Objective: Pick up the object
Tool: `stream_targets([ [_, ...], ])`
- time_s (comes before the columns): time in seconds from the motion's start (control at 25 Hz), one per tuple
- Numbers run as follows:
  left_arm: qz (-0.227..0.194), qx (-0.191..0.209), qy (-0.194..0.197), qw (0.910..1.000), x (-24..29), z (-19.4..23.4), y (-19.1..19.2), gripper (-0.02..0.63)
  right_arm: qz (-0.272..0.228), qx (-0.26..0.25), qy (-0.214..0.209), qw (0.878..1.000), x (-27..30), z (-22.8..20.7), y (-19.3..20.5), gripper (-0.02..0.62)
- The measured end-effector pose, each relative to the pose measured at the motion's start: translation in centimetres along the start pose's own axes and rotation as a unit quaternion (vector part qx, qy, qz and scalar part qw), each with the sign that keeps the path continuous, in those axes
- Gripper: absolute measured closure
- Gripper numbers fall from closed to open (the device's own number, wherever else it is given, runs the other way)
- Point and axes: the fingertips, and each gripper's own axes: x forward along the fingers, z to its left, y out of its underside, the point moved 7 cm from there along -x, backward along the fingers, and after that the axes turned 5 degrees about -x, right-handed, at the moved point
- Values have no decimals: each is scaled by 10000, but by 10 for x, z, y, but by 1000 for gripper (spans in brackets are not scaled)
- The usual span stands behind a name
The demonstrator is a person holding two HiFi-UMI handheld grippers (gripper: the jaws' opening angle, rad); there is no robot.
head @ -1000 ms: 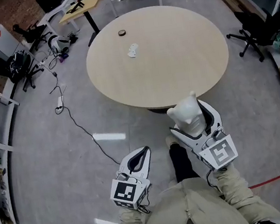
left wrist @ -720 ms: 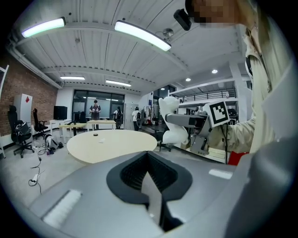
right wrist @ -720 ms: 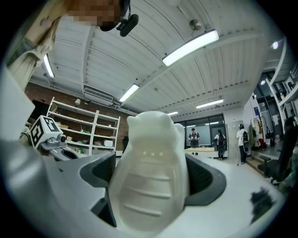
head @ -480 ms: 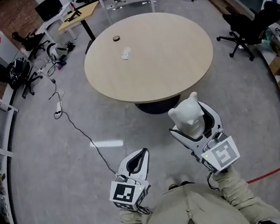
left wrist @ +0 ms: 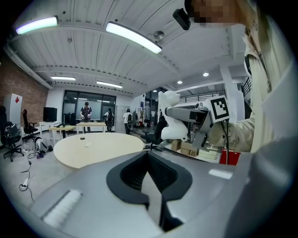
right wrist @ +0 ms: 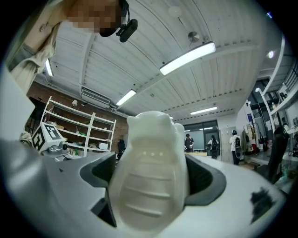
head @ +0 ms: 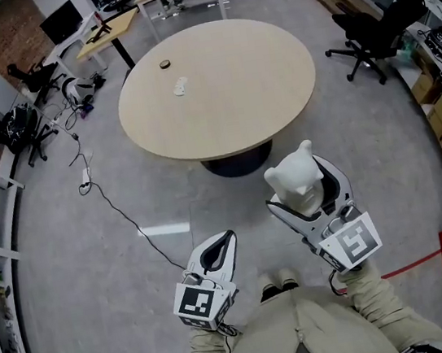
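Right claw clamped on the white figure — we hold it upright above the floor, well apart from the counter. Left claw pinched together, nothing in it. Pick looks done. We judge a firm, level grip matters now — the smooth figure could slip.

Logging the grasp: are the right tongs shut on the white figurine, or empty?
Shut on it: the white figurine sits clamped between the right tongs, filling the gap in the right gripper view.
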Motion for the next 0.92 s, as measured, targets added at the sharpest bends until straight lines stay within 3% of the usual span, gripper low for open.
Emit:
stream_targets([
  [0.92, -102, -22, -268, 9996, -1, 6, -9, 600, -155, 50, -173, 9997, 7, -3, -4, 127],
])
